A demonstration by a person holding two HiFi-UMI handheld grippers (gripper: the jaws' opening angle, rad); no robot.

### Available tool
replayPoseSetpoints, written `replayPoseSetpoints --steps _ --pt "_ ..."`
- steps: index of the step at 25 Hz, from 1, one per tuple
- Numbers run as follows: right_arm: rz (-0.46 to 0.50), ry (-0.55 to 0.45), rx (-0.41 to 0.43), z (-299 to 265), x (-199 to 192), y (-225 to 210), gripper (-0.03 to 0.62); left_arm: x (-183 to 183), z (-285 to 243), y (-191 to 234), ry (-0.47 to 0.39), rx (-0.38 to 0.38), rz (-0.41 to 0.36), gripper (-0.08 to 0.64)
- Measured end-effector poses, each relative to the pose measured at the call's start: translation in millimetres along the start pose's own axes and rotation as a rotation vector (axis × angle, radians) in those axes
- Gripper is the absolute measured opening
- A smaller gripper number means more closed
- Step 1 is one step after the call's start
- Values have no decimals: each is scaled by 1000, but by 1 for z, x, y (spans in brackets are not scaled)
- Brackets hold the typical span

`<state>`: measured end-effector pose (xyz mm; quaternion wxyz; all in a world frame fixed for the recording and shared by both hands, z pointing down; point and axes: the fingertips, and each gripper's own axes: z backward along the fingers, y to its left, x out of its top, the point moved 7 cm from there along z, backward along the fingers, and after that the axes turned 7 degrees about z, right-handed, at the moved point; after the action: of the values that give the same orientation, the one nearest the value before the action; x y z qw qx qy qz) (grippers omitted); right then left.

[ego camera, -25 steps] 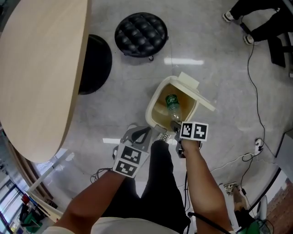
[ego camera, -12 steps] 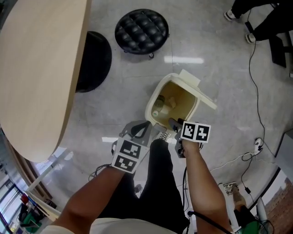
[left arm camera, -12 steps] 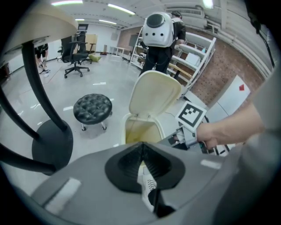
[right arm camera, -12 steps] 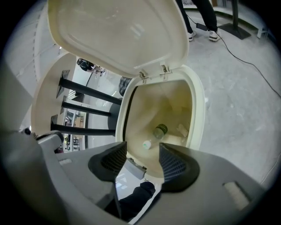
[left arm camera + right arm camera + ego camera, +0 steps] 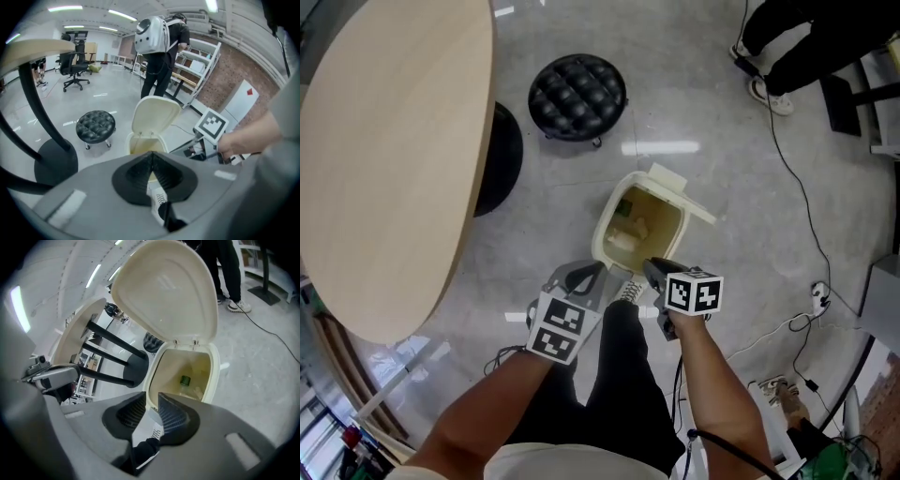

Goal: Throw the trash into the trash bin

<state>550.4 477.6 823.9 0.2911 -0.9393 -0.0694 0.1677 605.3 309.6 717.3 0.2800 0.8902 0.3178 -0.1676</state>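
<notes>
A cream pedal trash bin [image 5: 605, 223] stands on the grey floor with its lid [image 5: 680, 187] swung up. Inside lies a clear bottle with a green cap [image 5: 185, 380] among pale scraps. My right gripper [image 5: 654, 269] hovers just above the bin's near rim, and in the right gripper view [image 5: 151, 401] its jaws stand a little apart. They have just been closing with nothing between them. My left gripper [image 5: 587, 273] is beside it on the left, also near the rim. In the left gripper view [image 5: 151, 158] the jaws meet, holding nothing.
A round wooden table [image 5: 384, 159] on a black base [image 5: 499, 159] fills the left. A black tufted stool [image 5: 577, 94] stands behind the bin. A person's legs [image 5: 797, 37] are at the top right. Cables [image 5: 792, 202] run across the floor on the right.
A second ago my right gripper held the bottle over the bin. The bottle has dropped in, and both grippers have risen a little from the rim.
</notes>
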Motion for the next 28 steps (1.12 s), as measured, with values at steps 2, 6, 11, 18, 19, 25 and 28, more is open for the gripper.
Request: replayPoseSetpoints --steps 2,6,11,18,19,25,28 --pt "40 -6 -24 13 1 8 52 4 7 -4 -6 -10 -19 6" --pt "56 -34 -39 43 4 31 2 19 27 -12 -25 -25 -58 6" --pt "87 -155 -8 97 22 74 2 46 60 -17 -91 -67 -129 6" --pt "76 -427 6 182 57 153 2 86 128 -19 -193 -92 -187 6" --pt "90 -455 0 188 62 163 2 95 135 -20 -212 -103 -209 6" --pt "134 -560 -6 226 64 229 2 113 186 -30 -277 -165 -246 6" --pt "135 -625 0 248 53 257 2 114 211 -40 -314 -196 -267 6"
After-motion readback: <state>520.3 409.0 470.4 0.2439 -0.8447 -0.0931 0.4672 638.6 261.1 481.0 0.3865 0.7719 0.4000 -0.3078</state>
